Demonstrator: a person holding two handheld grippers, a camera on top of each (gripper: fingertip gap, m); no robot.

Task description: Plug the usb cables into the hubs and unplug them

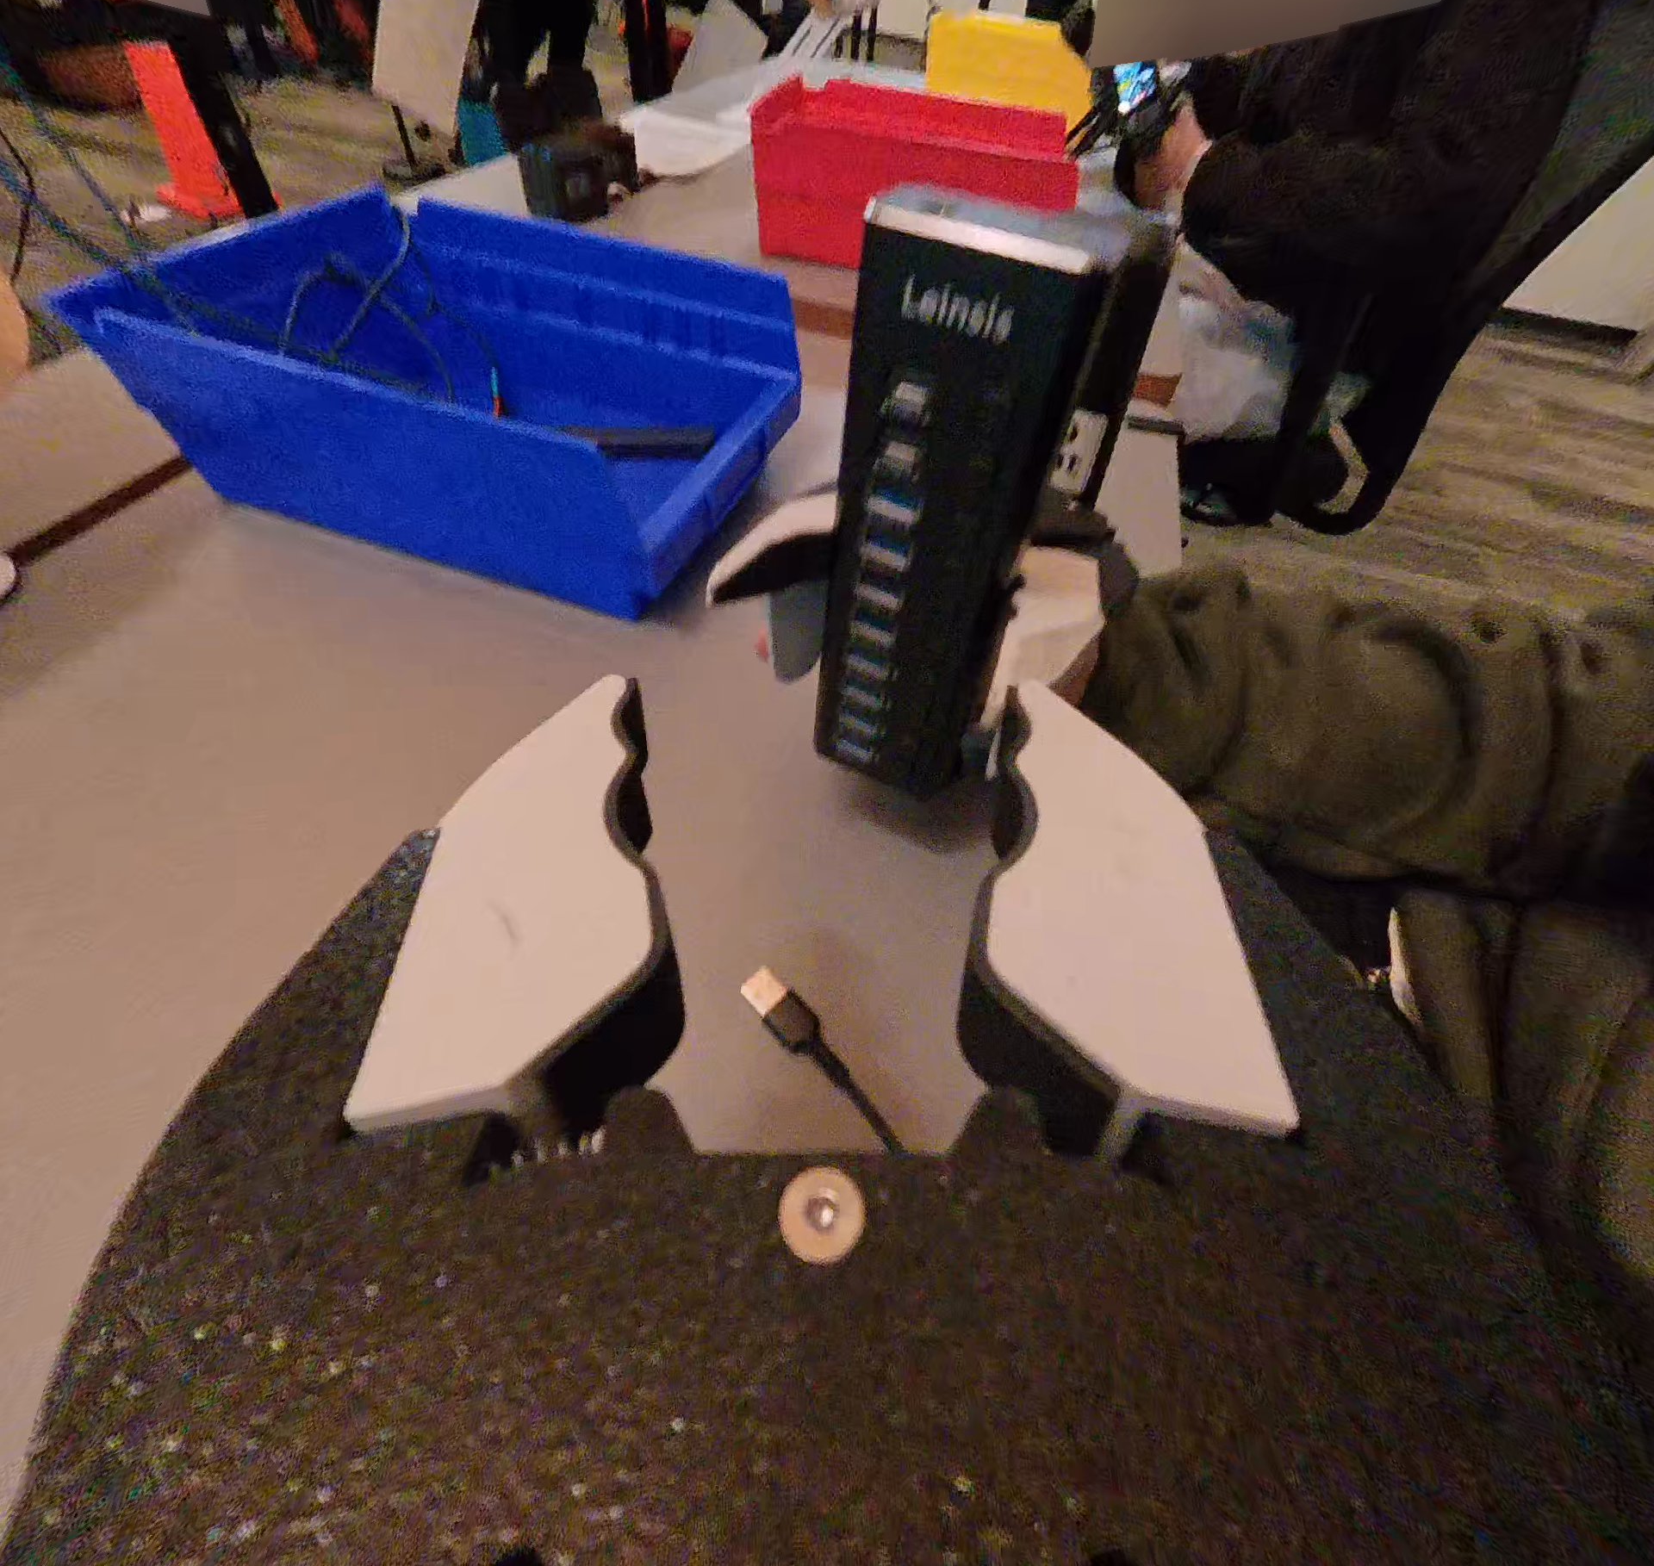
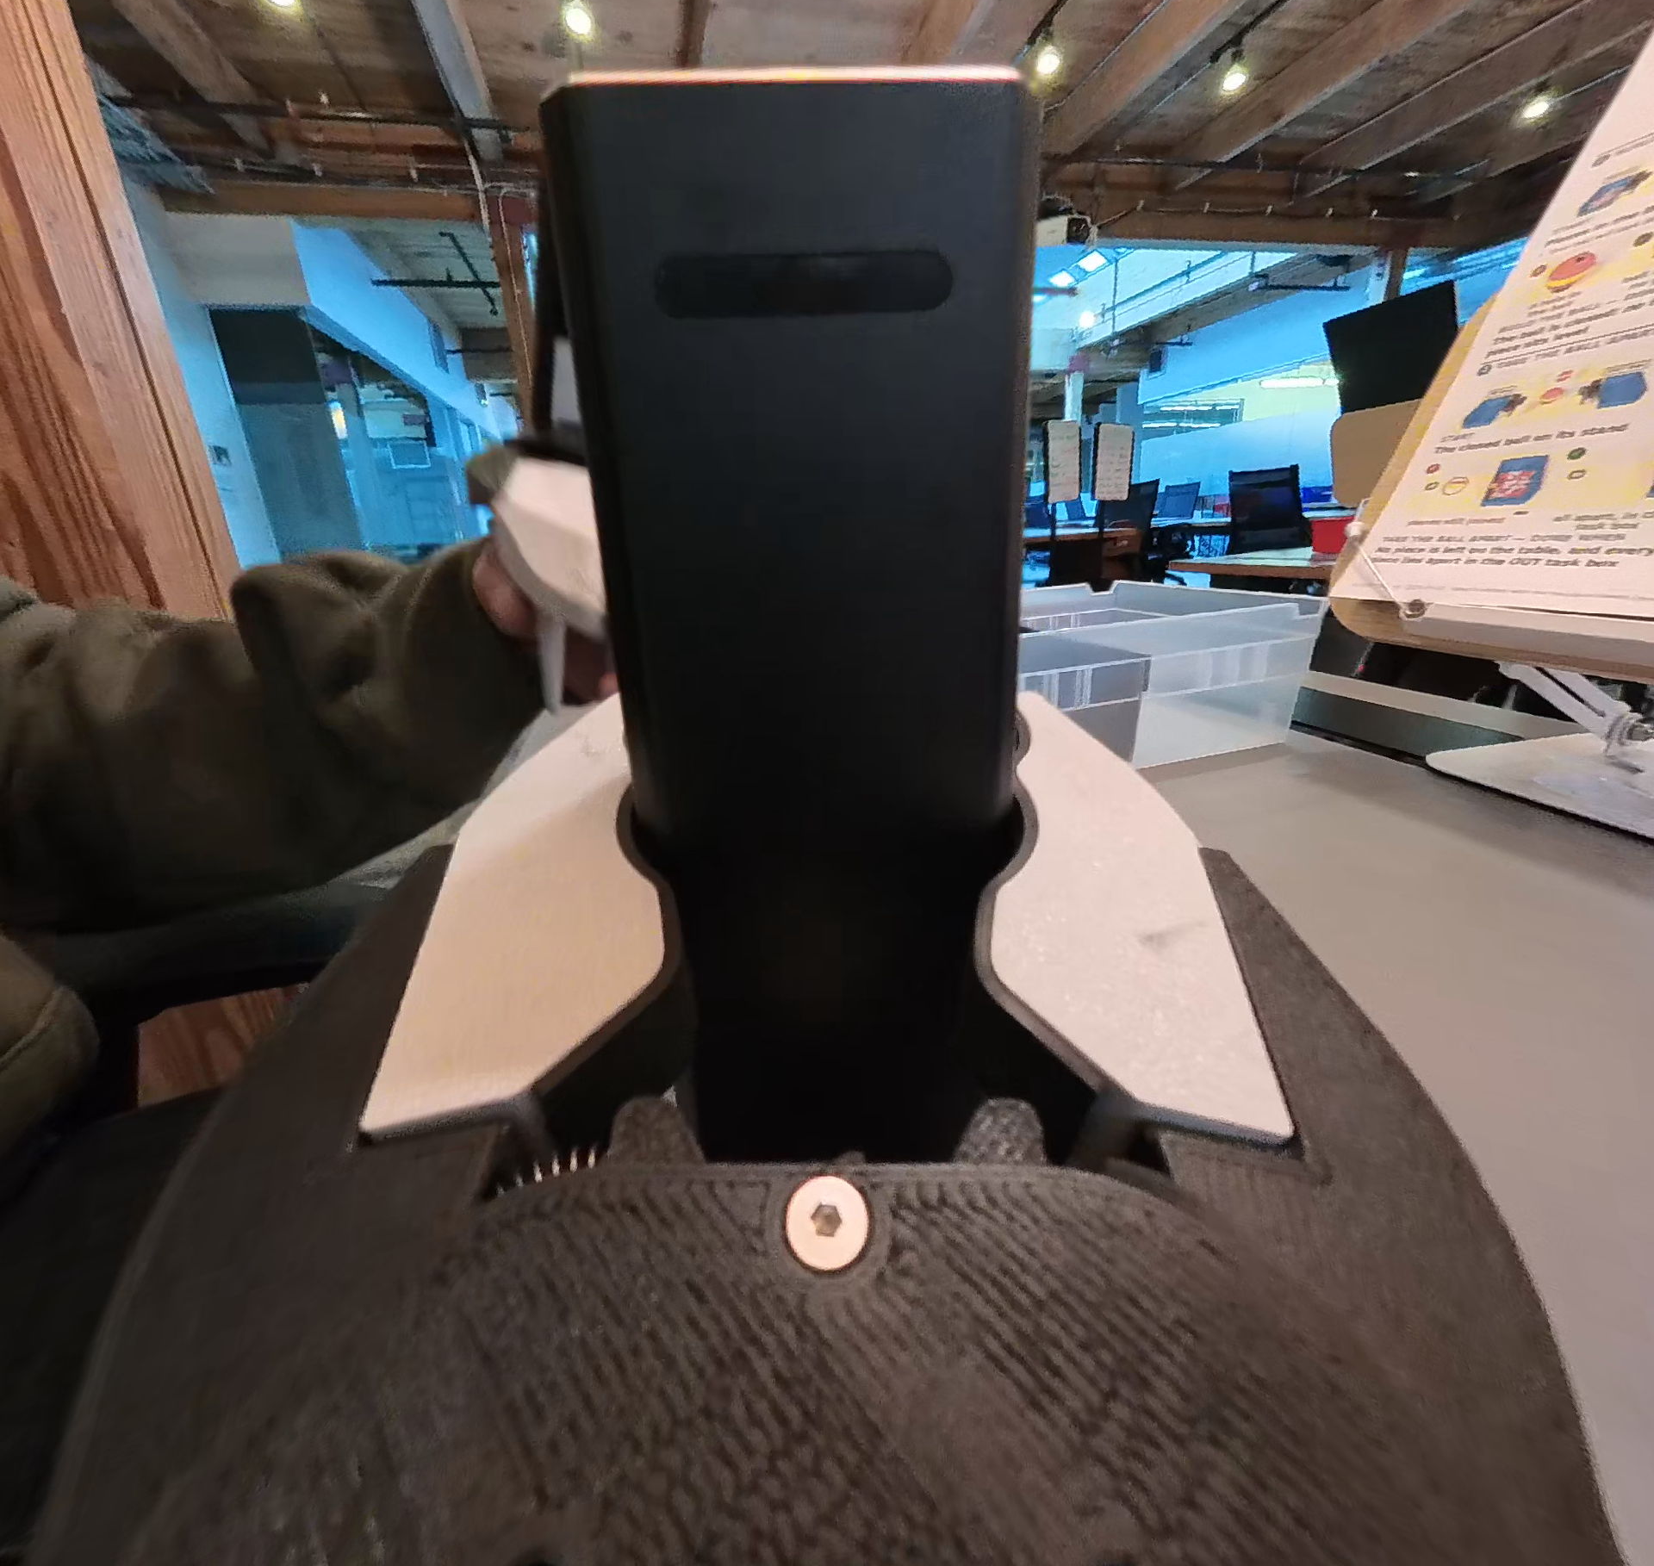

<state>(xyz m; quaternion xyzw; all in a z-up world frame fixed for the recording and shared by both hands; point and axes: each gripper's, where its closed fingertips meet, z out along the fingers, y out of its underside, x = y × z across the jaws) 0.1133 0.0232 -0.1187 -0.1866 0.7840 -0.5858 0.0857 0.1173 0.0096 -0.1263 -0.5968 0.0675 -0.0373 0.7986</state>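
A tall black USB hub (image 1: 940,485) stands upright near the table's right edge, its column of ports facing my left gripper. My right gripper (image 2: 823,718) is shut on the hub (image 2: 805,494), whose plain back fills the right wrist view. The right gripper's fingers (image 1: 779,574) show on either side of the hub in the left wrist view. My left gripper (image 1: 822,700) is open and empty, its right fingertip close to the hub's lower corner. A black USB cable with a metal plug (image 1: 777,999) lies on the grey table (image 1: 268,762) between the left fingers, near their base.
A blue bin (image 1: 447,449) holding cables and a dark device sits left of the hub. A red bin (image 1: 895,154) and a yellow bin (image 1: 1002,60) stand behind. A clear tray (image 2: 1190,664) and an instruction sheet on a stand (image 2: 1521,449) are on the right. An olive sleeve (image 1: 1342,718) lies beside the hub. My two grippers' fingertips are within a few centimetres of each other.
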